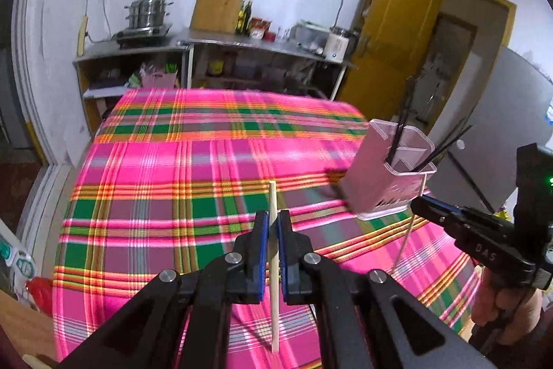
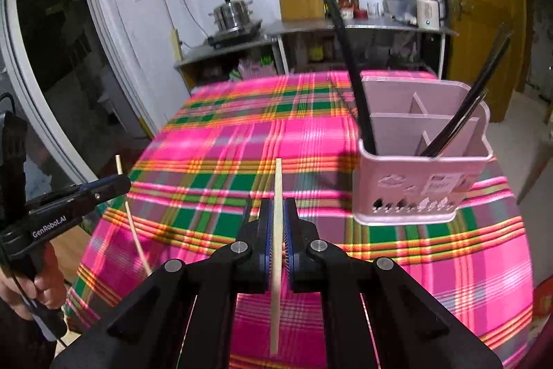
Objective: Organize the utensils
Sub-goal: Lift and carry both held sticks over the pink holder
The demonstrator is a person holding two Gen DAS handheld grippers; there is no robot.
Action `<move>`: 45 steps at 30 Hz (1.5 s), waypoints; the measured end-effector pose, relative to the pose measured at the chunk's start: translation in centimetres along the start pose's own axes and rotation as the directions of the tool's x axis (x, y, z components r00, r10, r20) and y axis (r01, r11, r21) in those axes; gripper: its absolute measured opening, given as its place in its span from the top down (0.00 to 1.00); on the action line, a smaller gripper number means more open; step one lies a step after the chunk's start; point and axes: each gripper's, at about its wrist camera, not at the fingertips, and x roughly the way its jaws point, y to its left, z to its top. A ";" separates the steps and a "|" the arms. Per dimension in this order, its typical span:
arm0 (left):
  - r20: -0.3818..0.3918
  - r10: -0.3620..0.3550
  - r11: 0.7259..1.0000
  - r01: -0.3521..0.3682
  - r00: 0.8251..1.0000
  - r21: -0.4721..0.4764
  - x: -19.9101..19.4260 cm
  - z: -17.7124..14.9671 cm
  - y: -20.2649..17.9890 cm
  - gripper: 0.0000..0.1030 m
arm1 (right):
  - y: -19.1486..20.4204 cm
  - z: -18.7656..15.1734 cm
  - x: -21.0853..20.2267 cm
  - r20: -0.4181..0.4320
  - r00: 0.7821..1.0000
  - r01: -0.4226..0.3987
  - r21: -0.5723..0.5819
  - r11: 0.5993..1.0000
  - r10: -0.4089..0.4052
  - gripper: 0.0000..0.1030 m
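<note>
2 hand-held grippers, left [image 1: 273, 223] and right [image 2: 276, 213], angled down, each clamping 1 wooden chopstick [image 1: 274, 265].

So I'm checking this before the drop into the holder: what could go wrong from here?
1. Each claw, left and right, pinches a thin pale wooden chopstick between narrow pads; either stick could pivot or slip.
2. Long black chopsticks lean out of the pink plastic divided utensil holder; a lowered stick may knock them.
3. The holder looks light and could tip if bumped.
</note>
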 end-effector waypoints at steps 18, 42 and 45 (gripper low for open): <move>0.022 -0.111 0.991 0.109 0.994 0.075 -1.2 2.4 -6.5 0.95 | -1.6 0.0 -6.1 0.082 0.996 0.028 0.022 0.999 -0.030 0.94; 0.045 -0.222 0.969 0.216 0.974 0.118 5.4 11.8 -15.9 0.95 | -7.1 5.1 -10.6 0.235 0.965 0.094 0.106 0.990 -0.117 0.94; 0.076 -0.226 0.969 0.216 0.971 0.121 5.8 13.6 -16.5 0.95 | -7.8 6.7 -11.6 0.280 0.952 0.094 0.120 0.988 -0.125 0.94</move>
